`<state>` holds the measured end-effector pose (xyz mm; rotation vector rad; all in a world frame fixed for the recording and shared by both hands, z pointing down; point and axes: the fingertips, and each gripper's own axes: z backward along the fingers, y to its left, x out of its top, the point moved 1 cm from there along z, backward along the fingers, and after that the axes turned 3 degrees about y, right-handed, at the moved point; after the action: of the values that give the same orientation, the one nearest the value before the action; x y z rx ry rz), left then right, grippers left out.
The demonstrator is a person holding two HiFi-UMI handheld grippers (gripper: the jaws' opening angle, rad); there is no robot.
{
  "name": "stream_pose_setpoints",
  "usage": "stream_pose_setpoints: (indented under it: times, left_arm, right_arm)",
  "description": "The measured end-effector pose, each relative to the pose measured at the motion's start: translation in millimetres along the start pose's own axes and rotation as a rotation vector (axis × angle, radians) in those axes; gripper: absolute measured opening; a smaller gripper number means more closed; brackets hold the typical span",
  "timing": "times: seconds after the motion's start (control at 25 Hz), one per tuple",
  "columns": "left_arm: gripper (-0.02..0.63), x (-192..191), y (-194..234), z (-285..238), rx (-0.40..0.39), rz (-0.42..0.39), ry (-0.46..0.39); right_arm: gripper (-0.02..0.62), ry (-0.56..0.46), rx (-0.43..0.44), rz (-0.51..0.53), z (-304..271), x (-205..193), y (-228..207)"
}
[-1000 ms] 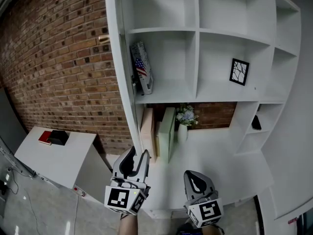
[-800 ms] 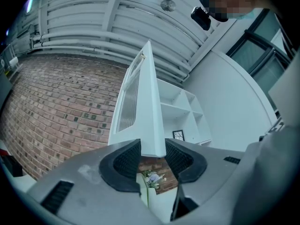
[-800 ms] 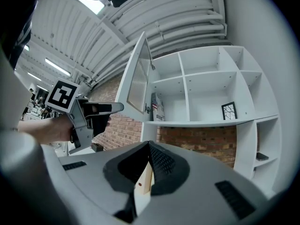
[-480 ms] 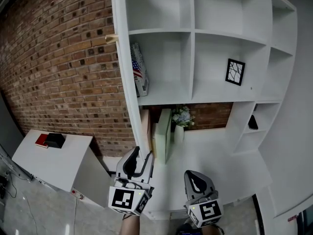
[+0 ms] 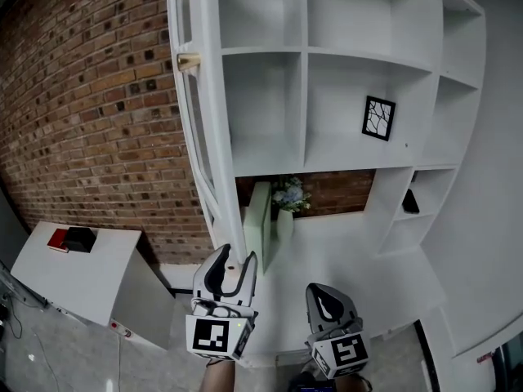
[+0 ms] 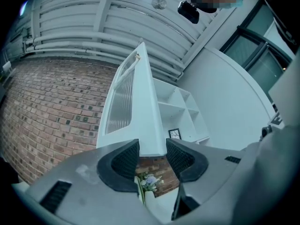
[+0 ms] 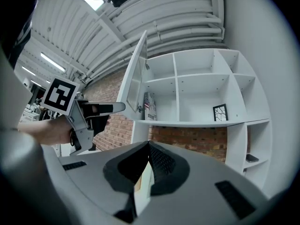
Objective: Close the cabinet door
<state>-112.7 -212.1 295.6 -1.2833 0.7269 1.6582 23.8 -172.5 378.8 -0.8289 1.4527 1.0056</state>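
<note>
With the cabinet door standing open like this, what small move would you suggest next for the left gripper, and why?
Probably nudge the door rightward toward the shelves: it stands open, and the left gripper, whose jaws have just been opening, has its lower edge between them.

Matt white-painted cabinet door [image 6: 145, 111] w/ ribbed glass pane [image 6: 117, 102] (translucent), rough red brick wall [image 5: 90, 121]
</note>
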Motion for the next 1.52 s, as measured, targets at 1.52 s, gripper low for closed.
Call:
stream_pose_setpoints:
  times: [1.52]
  left_arm:
    - [0.213, -31.5, -47.3, -109.9, -0.059, -0.021, 0.048]
  right_arm:
    - [0.000, 0.062, -0.109, -0.016, 0.2, -30.0, -95.4]
